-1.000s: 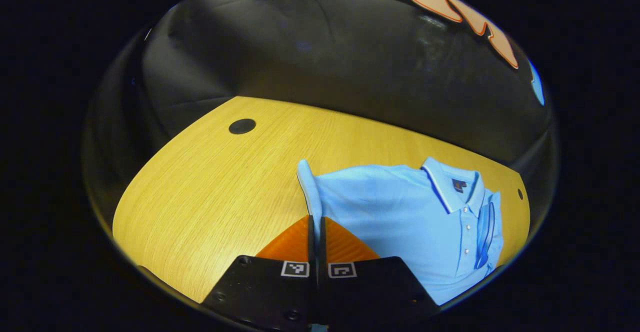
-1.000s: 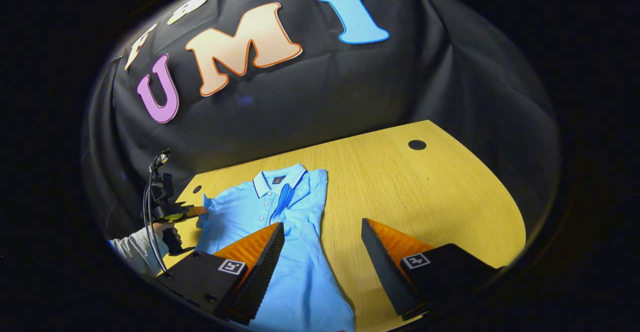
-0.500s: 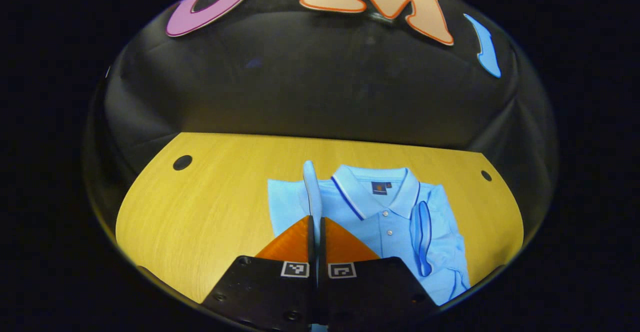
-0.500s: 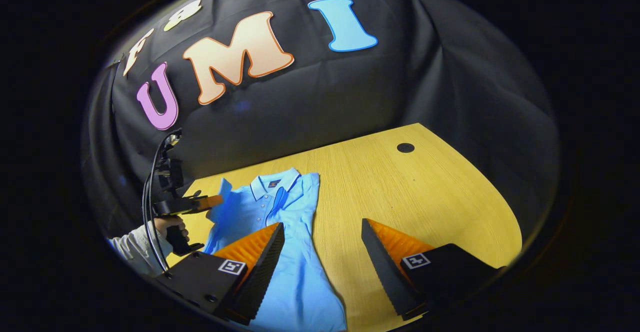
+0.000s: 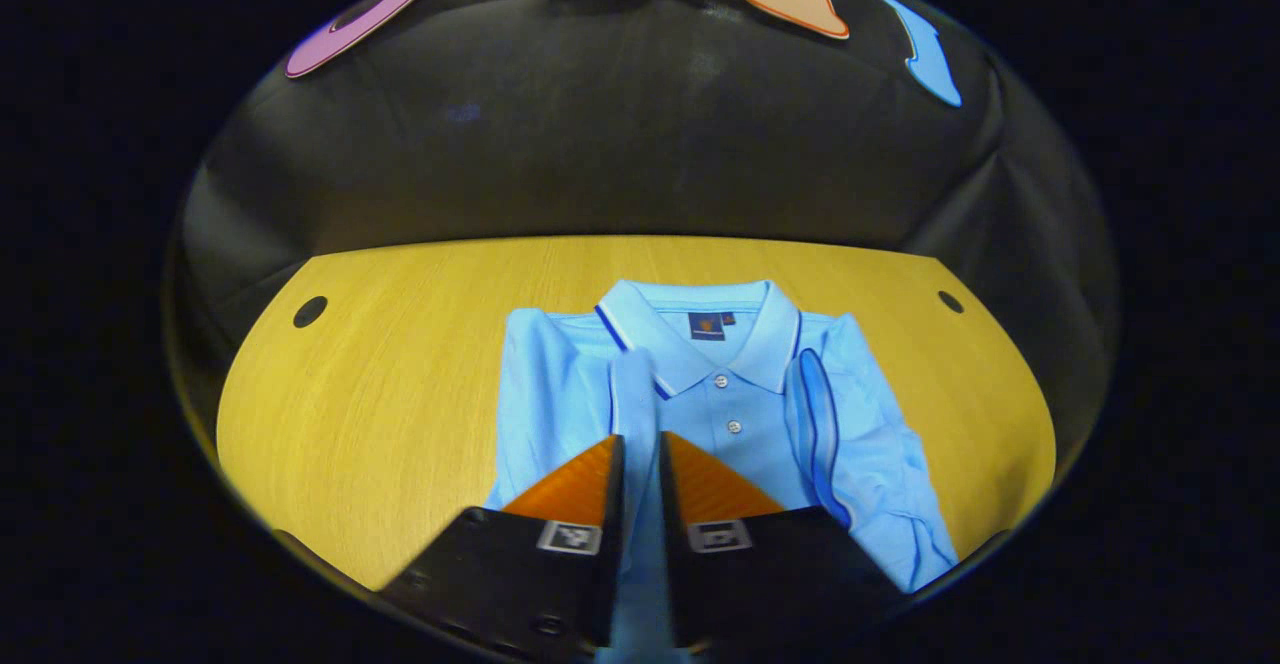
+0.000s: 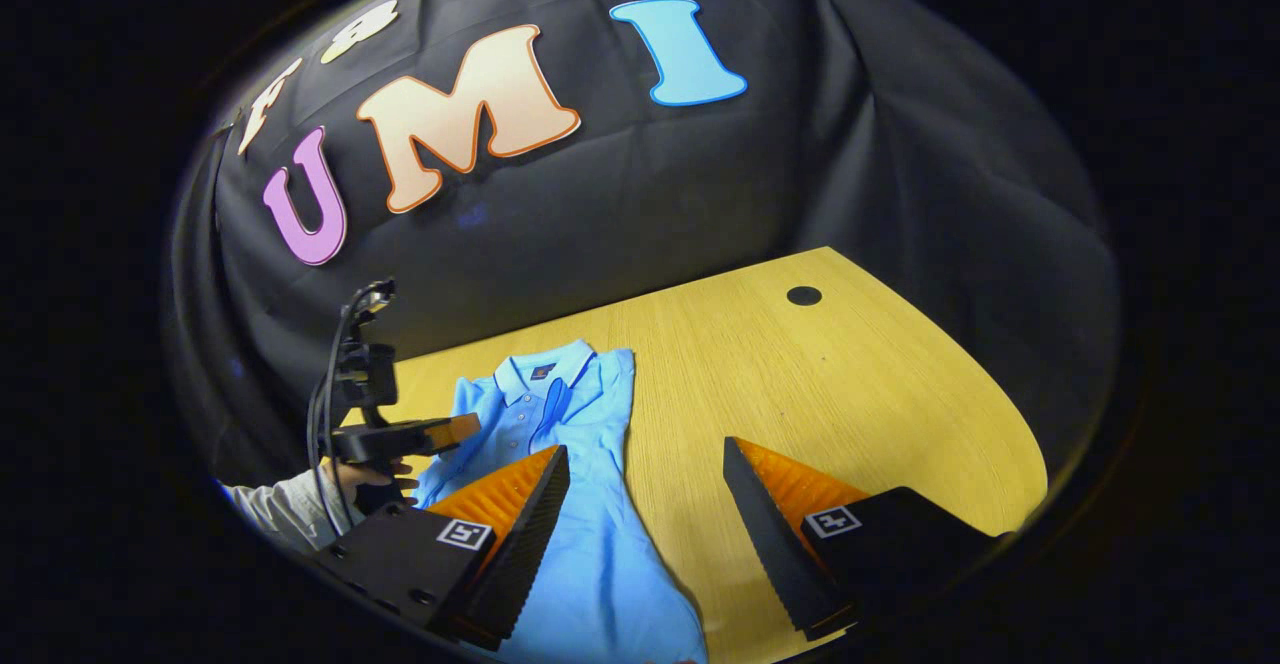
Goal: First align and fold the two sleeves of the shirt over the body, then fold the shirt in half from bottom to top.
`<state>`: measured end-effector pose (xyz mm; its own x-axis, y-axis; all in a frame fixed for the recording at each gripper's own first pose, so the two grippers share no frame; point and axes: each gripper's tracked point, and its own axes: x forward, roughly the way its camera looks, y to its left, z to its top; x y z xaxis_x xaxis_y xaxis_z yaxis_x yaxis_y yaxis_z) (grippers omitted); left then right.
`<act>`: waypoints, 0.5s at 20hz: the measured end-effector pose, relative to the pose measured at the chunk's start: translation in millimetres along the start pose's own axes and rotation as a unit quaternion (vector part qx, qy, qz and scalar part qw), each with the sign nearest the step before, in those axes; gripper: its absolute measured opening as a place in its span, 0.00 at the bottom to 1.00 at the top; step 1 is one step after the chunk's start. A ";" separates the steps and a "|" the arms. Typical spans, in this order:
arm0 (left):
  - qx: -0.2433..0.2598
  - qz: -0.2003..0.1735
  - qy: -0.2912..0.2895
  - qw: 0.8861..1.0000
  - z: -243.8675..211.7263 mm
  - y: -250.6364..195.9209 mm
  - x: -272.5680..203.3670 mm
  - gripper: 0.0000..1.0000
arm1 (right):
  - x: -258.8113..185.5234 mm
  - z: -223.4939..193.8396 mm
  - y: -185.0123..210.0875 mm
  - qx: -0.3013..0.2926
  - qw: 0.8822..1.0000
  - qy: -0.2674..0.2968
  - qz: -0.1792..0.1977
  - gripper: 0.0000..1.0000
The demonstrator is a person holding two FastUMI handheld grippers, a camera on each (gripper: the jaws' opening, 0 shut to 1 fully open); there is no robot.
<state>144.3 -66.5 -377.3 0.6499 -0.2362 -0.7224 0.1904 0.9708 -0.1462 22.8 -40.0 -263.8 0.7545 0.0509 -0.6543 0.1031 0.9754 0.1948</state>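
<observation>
Jaws around soft blue sleeve

Bright overhead light floods the wooden table and the shirt, while the black cloth wall stays dim with faint sheen; fisheye curvature bends the edges, which fade dark.
</observation>
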 end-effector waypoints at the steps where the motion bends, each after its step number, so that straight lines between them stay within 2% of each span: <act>1: -0.004 0.000 -0.014 1.000 4.0 2.2 -11.7 0.51 | 0.0 2.1 0.6 -0.001 1.000 -0.007 -0.004 0.97; 3: -0.006 0.004 -0.043 0.999 9.6 6.0 -32.2 0.98 | -4.9 5.6 0.5 -0.008 1.000 -0.022 -0.008 0.97; 6: -0.017 0.014 -0.078 0.997 13.3 8.8 -79.5 0.96 | -21.1 1.6 7.1 -0.021 0.999 -0.031 0.005 0.98; 10: -0.006 0.035 -0.116 0.993 9.3 19.7 -144.3 0.95 | -46.0 -15.2 13.5 -0.056 0.998 -0.034 0.023 0.97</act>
<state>61.1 -13.7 -269.7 0.8136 -0.1698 -0.5560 0.1308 0.9853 -0.1096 -20.3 -25.9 -242.2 0.7989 0.0858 -0.5953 -0.0036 0.9905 0.1378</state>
